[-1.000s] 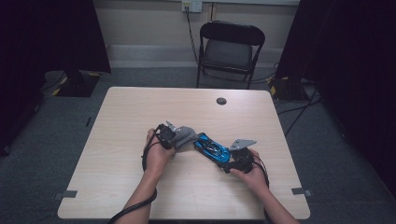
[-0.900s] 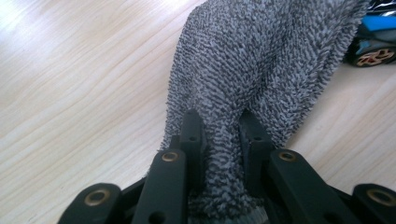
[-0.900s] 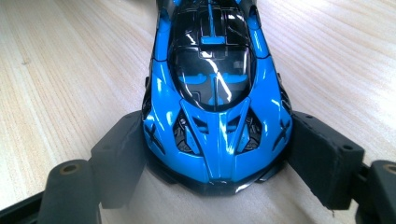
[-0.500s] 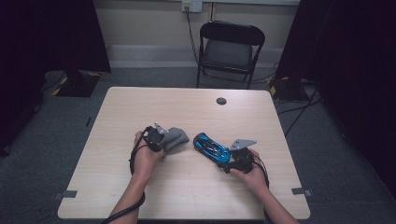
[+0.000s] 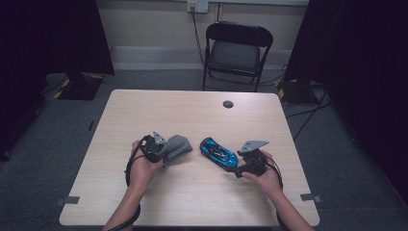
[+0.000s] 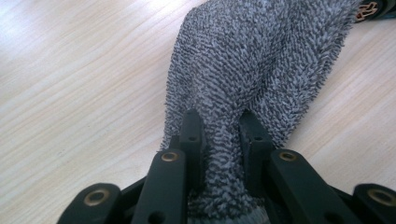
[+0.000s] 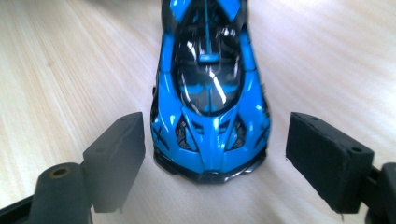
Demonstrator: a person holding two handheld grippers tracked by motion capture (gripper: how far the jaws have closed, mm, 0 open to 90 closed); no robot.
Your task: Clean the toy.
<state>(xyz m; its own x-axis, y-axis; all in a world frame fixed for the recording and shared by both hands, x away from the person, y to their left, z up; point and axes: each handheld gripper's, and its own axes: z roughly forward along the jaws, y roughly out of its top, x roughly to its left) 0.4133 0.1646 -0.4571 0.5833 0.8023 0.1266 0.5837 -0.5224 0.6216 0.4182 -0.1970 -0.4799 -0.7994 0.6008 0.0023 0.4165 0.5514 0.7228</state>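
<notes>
The left gripper [image 6: 219,135] is clamped on a grey cloth [image 6: 261,60], ready for wiping. The right gripper [image 7: 215,144] has just been opening; the blue toy car [image 7: 210,93] sits released between its jaws.

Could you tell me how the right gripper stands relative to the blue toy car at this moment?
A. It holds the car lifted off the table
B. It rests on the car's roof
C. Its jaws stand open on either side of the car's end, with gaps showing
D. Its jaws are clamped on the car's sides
C: in the right gripper view the right gripper has its jaws apart, with table visible between each pad and the blue toy car, which sits on the table.
</notes>
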